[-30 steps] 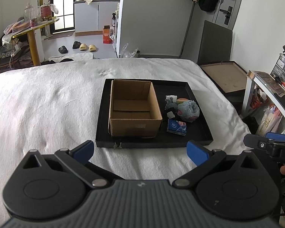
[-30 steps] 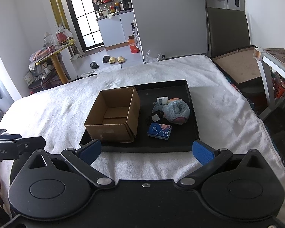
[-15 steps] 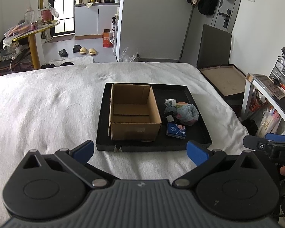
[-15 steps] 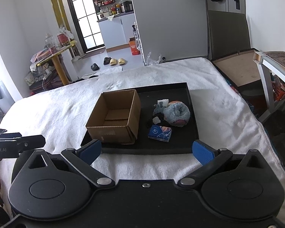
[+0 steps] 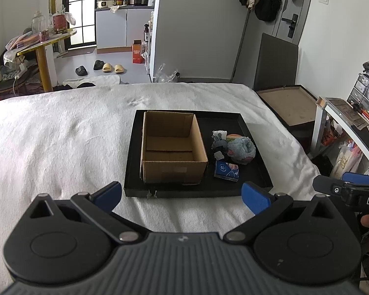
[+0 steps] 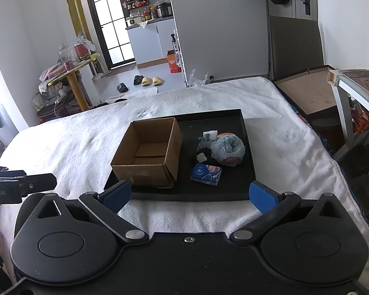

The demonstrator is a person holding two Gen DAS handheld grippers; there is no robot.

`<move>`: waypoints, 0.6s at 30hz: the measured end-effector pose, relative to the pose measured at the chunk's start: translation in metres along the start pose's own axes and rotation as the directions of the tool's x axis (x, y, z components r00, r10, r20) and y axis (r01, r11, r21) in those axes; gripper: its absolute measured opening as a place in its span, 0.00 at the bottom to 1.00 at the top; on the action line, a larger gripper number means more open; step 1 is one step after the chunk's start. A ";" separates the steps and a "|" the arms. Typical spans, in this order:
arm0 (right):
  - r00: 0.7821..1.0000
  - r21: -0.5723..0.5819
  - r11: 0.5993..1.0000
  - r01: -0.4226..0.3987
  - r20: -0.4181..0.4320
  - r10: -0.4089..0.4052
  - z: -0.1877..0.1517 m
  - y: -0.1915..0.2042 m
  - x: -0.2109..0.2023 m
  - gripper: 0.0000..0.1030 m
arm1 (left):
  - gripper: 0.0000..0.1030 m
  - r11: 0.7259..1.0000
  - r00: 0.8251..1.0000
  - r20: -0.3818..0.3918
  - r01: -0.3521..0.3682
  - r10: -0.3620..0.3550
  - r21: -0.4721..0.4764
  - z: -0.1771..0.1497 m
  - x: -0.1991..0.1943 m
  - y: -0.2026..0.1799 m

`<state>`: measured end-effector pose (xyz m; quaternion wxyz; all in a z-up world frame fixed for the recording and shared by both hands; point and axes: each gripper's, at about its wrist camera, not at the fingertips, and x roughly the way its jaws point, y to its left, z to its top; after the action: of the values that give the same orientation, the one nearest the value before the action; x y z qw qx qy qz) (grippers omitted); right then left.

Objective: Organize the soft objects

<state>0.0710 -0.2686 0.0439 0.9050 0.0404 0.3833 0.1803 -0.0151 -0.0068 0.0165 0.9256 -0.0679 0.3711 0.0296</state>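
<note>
I hold both grippers above the white towel-covered bed (image 5: 61,135), short of the shallow black rectangular tray (image 5: 255,152). Left gripper (image 5: 182,196): blue-padded jaws spread wide, gripping nothing. Right gripper (image 6: 188,194): jaws likewise apart and empty. Ahead of both, the open brown cardboard box (image 5: 172,147) stands on the tray's left half, empty. To its right lies 1 cluster of soft objects: a fluffy blue-grey plush (image 6: 230,148), a small grey-white fabric piece (image 6: 207,136) and a flat blue tissue packet (image 6: 206,172) nearest me.
</note>
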 end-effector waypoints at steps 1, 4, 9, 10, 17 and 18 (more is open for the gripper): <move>1.000 -0.001 1.000 0.000 0.001 0.000 0.001 0.000 0.000 1.00 | 1.00 1.000 1.000 0.001 0.000 0.000 0.001 0.000 0.000 0.000; 1.000 -0.003 1.000 0.005 0.004 -0.005 0.003 -0.002 -0.001 1.00 | 1.00 1.000 1.000 0.006 0.000 0.000 0.001 0.001 -0.002 -0.001; 1.000 -0.002 1.000 0.012 0.007 -0.012 0.000 0.000 -0.001 1.00 | 1.00 1.000 1.000 0.013 0.002 -0.002 0.001 0.001 -0.003 0.000; 1.000 -0.002 1.000 0.014 0.008 -0.014 0.000 0.000 -0.001 1.00 | 1.00 1.000 1.000 0.016 0.003 -0.003 0.001 0.001 -0.003 -0.001; 1.000 0.001 1.000 0.016 0.004 -0.016 -0.001 0.000 0.000 1.00 | 1.00 1.000 1.000 0.020 0.003 -0.003 -0.003 0.001 -0.006 0.000; 1.000 0.002 1.000 0.016 0.003 -0.016 -0.002 0.001 0.000 1.00 | 1.00 1.000 1.000 0.021 0.002 -0.002 -0.002 0.000 -0.006 -0.001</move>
<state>0.0694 -0.2682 0.0432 0.9069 0.0385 0.3823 0.1729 -0.0192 -0.0073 0.0211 0.9294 -0.0691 0.3614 0.0297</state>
